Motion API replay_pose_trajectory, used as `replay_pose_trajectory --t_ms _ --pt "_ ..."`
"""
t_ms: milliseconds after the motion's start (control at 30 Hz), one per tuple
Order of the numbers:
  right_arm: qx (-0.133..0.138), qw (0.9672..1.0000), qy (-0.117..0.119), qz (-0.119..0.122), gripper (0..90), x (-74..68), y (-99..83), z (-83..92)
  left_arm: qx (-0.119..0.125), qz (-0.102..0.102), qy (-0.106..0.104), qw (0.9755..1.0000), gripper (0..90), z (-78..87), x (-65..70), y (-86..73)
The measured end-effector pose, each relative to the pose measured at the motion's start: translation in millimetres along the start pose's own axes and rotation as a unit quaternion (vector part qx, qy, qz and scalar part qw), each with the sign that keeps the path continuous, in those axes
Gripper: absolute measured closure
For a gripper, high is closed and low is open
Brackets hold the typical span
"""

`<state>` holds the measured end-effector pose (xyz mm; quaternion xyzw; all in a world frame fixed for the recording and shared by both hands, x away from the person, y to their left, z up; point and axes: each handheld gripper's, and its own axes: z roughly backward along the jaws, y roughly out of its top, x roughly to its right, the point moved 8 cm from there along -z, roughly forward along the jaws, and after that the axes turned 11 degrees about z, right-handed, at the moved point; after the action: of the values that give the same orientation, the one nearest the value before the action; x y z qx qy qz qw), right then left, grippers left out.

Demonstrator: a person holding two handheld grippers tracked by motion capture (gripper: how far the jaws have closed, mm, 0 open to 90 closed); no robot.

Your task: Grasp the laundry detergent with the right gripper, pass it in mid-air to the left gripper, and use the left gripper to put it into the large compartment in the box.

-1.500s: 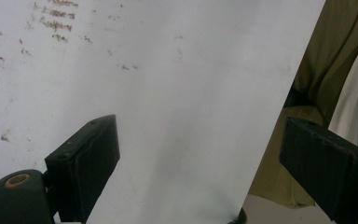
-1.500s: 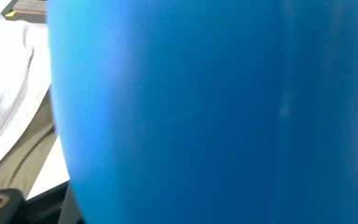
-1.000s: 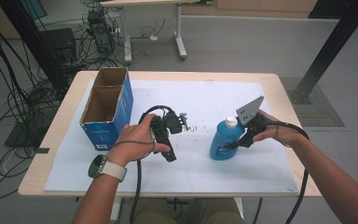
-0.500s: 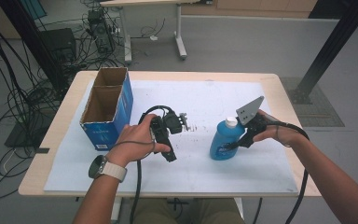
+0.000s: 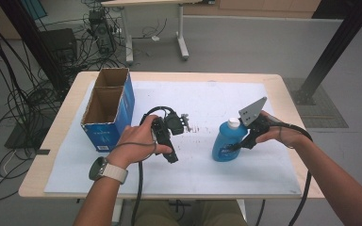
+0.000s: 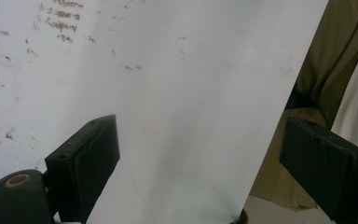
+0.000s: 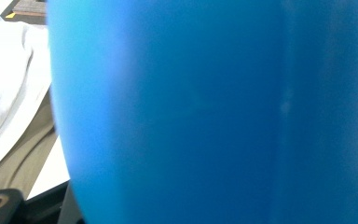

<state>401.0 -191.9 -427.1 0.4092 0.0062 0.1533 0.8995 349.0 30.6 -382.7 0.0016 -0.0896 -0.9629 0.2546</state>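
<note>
**Blue bottle held upright on the worktop; left claw idle**

Item: blue bottle [image 5: 227,143], white cap, upright on the white sheet [image 5: 207,101] that covered the worktop [image 5: 283,94], right of centre. Label print too small to read in the high view.

Right claw [image 5: 238,144]: clenched on the bottle's side, gripping it from the right. Fingertips largely hidden against the bottle; grey plate stood above the person's right hand [image 5: 275,134]. In the right gripper view the bottle [image 7: 214,112] sat so close that it was a blur of blue, covering the jaws; only a black corner of the claw's body showed at lower left.

Left claw [image 6: 214,168]: released, jaws wide apart with nothing between them, over bare white sheet [image 6: 168,93] near its front edge. In the high view the left hand [image 5: 139,141] covered much of its body, and its jaws could not be made out.

Also present: open blue cardboard box [image 5: 108,113], two compartments, at the sheet's left edge, well apart from the bottle. Contents, if any, not discernible. Faint reddish marks on the sheet, unreadable.
</note>
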Motion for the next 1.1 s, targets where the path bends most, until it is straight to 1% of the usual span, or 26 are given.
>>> replay_pose_trajectory --t_ms 1100 --pt "0.006 1.0000 -0.001 -0.002 43.5 0.0 -0.5 -0.2 0.002 0.001 0.002 1.0000 12.5 1.8 -2.5 0.9"
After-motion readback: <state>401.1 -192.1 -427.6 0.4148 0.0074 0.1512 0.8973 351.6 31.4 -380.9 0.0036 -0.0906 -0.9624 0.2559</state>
